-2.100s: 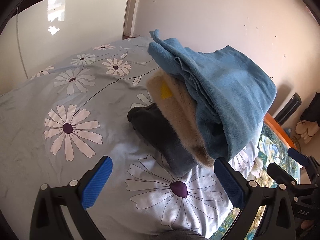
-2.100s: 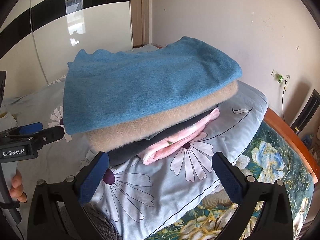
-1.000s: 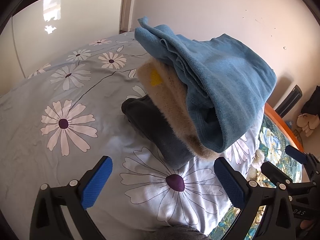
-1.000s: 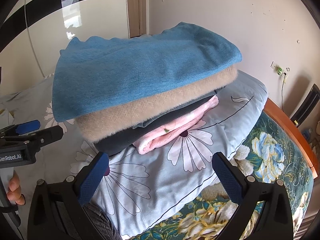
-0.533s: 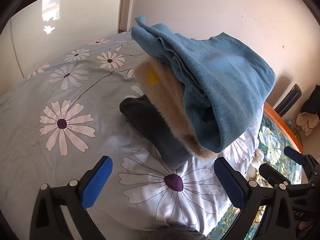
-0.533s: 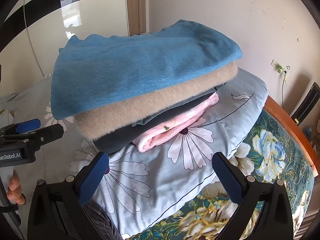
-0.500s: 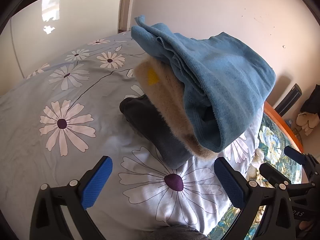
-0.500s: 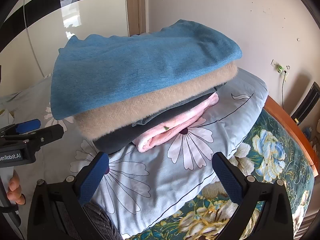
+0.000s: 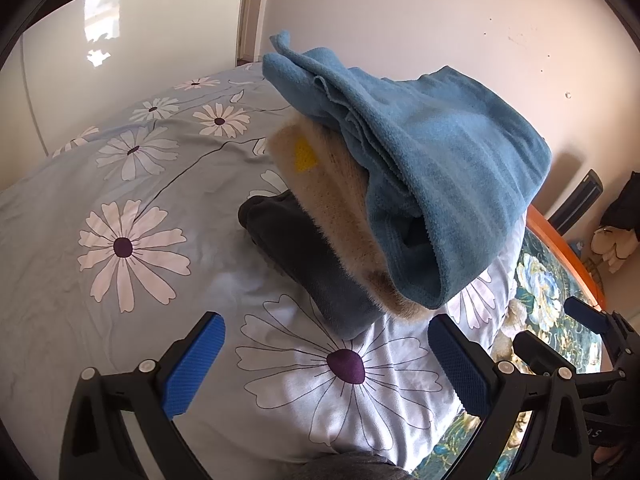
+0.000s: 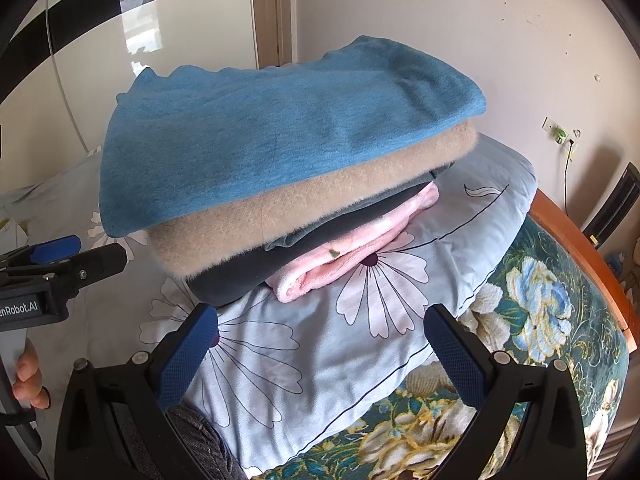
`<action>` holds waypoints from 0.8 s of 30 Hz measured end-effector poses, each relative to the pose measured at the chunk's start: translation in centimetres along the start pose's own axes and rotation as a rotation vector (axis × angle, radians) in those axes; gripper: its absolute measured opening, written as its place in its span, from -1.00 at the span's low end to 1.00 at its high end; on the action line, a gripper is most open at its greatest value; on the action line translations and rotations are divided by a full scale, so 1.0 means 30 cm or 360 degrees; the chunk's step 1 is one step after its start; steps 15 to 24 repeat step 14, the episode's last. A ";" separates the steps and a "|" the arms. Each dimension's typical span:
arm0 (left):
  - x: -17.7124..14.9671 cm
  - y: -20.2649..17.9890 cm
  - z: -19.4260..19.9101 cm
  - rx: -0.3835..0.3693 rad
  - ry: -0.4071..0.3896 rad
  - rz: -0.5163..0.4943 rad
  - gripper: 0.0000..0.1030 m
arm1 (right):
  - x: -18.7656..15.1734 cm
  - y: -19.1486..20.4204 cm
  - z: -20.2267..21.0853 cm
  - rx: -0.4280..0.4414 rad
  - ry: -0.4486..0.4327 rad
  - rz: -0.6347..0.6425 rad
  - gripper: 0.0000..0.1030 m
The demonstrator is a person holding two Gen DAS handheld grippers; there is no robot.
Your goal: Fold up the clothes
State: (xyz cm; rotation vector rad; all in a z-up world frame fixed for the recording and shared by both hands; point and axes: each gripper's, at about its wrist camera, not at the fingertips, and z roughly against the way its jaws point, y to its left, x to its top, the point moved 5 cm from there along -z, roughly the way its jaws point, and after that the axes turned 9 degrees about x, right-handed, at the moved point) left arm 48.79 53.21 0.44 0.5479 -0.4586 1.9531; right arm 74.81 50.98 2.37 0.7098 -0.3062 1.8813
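A stack of folded clothes sits on the bed. A blue garment (image 9: 432,168) (image 10: 280,132) lies on top, over a beige fuzzy one (image 9: 332,196) (image 10: 312,204), a dark grey one (image 9: 308,256) (image 10: 248,272) and a pink one (image 10: 352,252) at the bottom. My left gripper (image 9: 326,360) is open and empty, just short of the stack's near end. My right gripper (image 10: 320,348) is open and empty, in front of the stack's side. The left gripper also shows at the left edge of the right wrist view (image 10: 60,256).
A light blue daisy-print duvet (image 9: 132,240) (image 10: 320,360) covers the bed. A green floral sheet (image 10: 552,320) and an orange bed frame edge (image 10: 580,256) lie to the right. A beige wall (image 9: 440,20) stands right behind the stack. A glossy wardrobe door (image 10: 160,48) is behind.
Both grippers stayed open and empty. The views shifted only slightly; the stack has barely moved in either view over the last half second.
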 end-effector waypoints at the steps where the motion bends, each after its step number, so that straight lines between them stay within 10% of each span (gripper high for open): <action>1: 0.001 0.000 0.000 0.0000 -0.0001 0.0001 1.00 | 0.000 0.000 0.000 0.0000 0.0000 0.0000 1.00; 24: -0.001 0.003 -0.007 -0.0008 0.0011 0.0015 1.00 | -0.011 0.001 -0.007 0.0003 0.0011 -0.0007 1.00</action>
